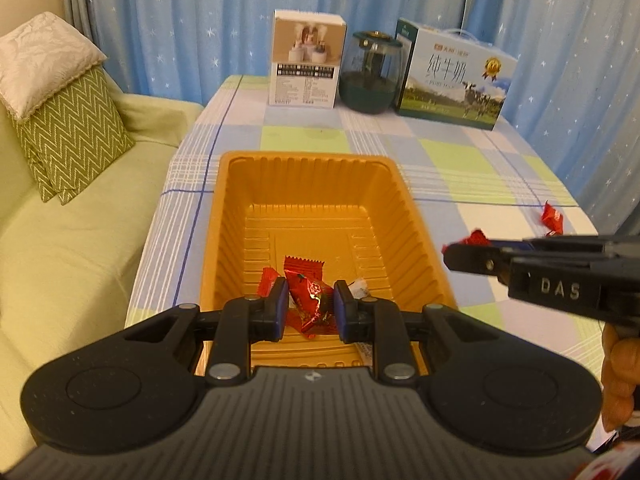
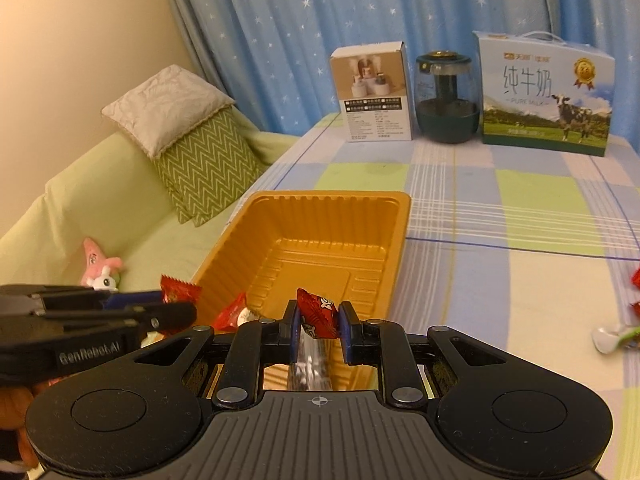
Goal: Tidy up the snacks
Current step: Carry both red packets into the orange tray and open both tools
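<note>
Orange ribbed tray (image 1: 320,196) on the checked surface (image 1: 460,160), near edge closest to both grippers. Inside, at the near end: a few red-wrapped candies (image 1: 269,280) and a white-wrapped piece (image 1: 359,285); far half of tray bare.

At the far edge of the surface: white product box (image 1: 306,58), dark glass jar (image 1: 374,72), milk carton case (image 1: 454,74), in a row, well apart from tray. Blue starred curtain (image 1: 200,20) behind. Left of surface: green sofa (image 1: 80,240) with zigzag cushion (image 1: 72,136) and a pale pillow (image 1: 40,52) on top; pink plush toy (image 2: 98,264) on the sofa seat. Loose red candy (image 1: 552,220) on the surface right of tray; more wrapped pieces (image 2: 614,338) at the right edge in the right wrist view.

Left gripper (image 1: 308,308): jaws clamped on a red candy packet (image 1: 310,296), held above the tray's near end. Right gripper (image 2: 319,322): jaws clamped on a red wrapped candy (image 2: 318,310), over the tray's near right corner. Each gripper visible side-on in the other's view, tip near the tray rim. Nothing between grippers and tray.
</note>
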`<state>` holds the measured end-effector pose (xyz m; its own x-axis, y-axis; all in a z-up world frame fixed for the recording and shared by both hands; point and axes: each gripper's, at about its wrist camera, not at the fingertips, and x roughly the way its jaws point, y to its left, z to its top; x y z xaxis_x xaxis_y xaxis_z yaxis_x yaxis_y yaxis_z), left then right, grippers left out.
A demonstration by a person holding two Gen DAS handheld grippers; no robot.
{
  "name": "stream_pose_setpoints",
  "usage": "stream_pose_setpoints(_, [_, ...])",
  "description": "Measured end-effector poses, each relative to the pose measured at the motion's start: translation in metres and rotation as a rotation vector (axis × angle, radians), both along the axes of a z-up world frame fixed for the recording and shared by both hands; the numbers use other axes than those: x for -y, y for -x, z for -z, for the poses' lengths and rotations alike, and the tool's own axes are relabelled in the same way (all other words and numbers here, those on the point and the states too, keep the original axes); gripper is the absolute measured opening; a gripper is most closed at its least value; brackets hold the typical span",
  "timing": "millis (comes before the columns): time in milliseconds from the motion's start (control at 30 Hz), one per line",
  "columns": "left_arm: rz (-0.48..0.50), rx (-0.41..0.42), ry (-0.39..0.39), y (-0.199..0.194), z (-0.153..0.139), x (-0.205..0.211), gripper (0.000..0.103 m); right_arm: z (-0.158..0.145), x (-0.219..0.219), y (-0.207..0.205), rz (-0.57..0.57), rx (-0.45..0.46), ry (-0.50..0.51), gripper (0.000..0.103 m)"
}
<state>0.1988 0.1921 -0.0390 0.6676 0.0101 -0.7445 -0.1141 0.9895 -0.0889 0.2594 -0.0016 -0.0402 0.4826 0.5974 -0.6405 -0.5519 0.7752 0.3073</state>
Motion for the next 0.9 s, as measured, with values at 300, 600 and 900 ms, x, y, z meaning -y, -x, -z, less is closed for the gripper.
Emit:
stream_pose_setpoints(300, [-0.026, -0.014, 0.009, -0.006, 0.010, -0.012, 0.035, 0.010, -0.018, -0.010, -0.018, -0.025, 0.000, 0.020])
stream_pose_setpoints(600, [-0.053, 0.008, -0.010, 0.006, 0.002, -0.020, 0.035, 0.016, -0.028, -0.007, -0.032, -0.059, -0.017, 0.020])
stream_pose_setpoints(900, [-0.077, 0.012, -0.003, 0.015, 0.001, -0.026, 0.037, 0.013, -0.030, -0.011, -0.032, -0.093, -0.089, 0.061])
